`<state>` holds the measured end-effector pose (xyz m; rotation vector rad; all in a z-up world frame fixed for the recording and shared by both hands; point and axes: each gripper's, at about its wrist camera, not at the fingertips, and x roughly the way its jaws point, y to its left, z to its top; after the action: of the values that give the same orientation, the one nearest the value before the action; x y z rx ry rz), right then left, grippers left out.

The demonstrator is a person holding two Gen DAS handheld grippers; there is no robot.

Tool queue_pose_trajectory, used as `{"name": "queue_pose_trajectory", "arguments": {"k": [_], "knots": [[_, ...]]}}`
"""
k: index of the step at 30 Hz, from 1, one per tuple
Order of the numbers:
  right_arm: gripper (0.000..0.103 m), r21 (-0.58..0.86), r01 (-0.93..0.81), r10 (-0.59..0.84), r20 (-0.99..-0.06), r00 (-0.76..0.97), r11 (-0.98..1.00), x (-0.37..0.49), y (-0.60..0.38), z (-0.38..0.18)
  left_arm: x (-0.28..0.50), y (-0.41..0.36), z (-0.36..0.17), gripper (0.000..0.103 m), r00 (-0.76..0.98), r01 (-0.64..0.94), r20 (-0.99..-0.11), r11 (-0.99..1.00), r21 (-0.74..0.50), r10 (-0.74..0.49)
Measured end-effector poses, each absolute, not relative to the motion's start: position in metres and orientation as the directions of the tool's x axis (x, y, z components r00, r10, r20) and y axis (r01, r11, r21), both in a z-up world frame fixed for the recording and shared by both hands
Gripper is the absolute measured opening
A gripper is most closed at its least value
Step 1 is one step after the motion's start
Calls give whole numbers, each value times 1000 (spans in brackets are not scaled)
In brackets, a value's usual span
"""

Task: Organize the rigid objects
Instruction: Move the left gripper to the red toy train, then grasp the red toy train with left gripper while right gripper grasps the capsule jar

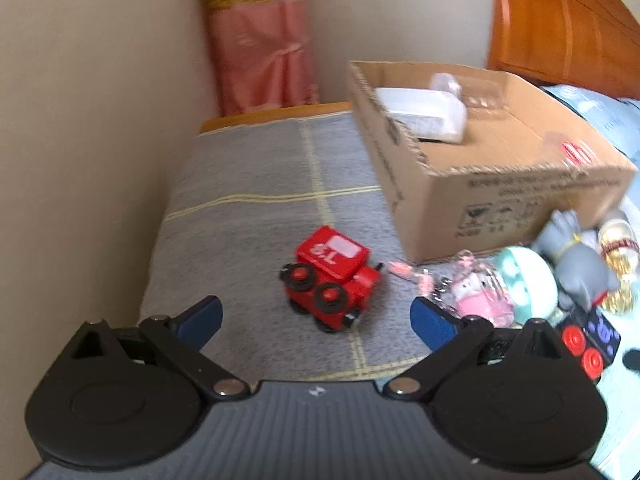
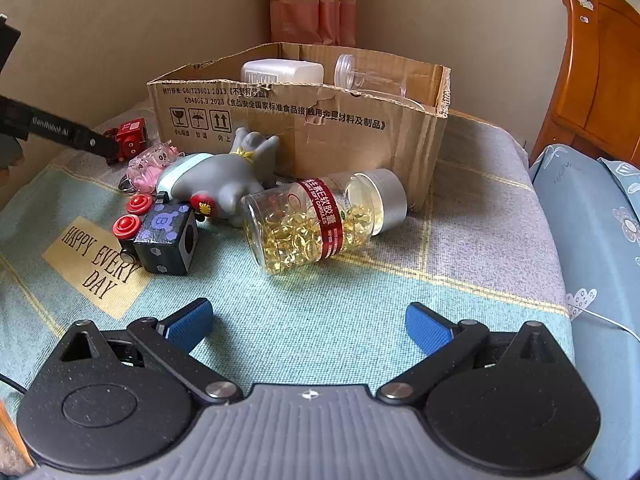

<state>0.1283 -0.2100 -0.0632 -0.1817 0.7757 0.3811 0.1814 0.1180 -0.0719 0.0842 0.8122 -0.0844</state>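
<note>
The left tool point(image 1: 316, 316) is spread wide with nothing between its blue pads, held low over the grey checked part of the bed point(image 1: 248, 216), and the red toy train point(image 1: 330, 278) stands just ahead of the gap, apart from both pads and a little toward the right one. The right tool point(image 2: 308, 320) is likewise wide open and empty above the pale blue part of the blanket, with the capsule bottle point(image 2: 320, 220) lying on its side ahead of it. The step in hand looks like the left tool picking up the train, to go into the cardboard box point(image 1: 480, 184) that sits beyond it toward the wall, already holding a white container point(image 1: 424, 114). To do it well, I would centre the gap on the train's body, shifting slightly right, then lower until the pads flank its flat red sides and not the round black wheels, which could roll or slip out. Close squarely so the toy does not twist. The pink packet point(image 1: 476, 296), round teal toy point(image 1: 524, 280) and grey elephant figure point(image 1: 576, 264) crowd the right pad's side, so approach from straight above to avoid nudging them. Lift clear of the box's torn near wall before moving over it.
</note>
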Motion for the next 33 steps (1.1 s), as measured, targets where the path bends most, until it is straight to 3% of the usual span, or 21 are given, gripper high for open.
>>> {"name": "queue_pose_trajectory", "arguments": {"k": [12,21,23,27,33], "knots": [[103,-20,-396,266,-709,653,918,128,-210,-63,203,115,-84,61,683,194,-717,981,-1,-136],[103,-21,-398,267,-709,653,917,128,-210,-63,177,104,-79,62,624,276,-758,961,-15,-191],[103,-22,-405,271,-712,648,914,128,-211,-63,173,102,-79,69,610,301,-767,954,-8,-199],[103,-22,-443,291,-724,626,896,131,-213,-62,170,102,-79,75,601,329,-773,944,12,-200],[103,-22,-461,301,-729,614,887,132,-215,-61,171,104,-76,66,572,342,-786,939,-32,-235]]}}
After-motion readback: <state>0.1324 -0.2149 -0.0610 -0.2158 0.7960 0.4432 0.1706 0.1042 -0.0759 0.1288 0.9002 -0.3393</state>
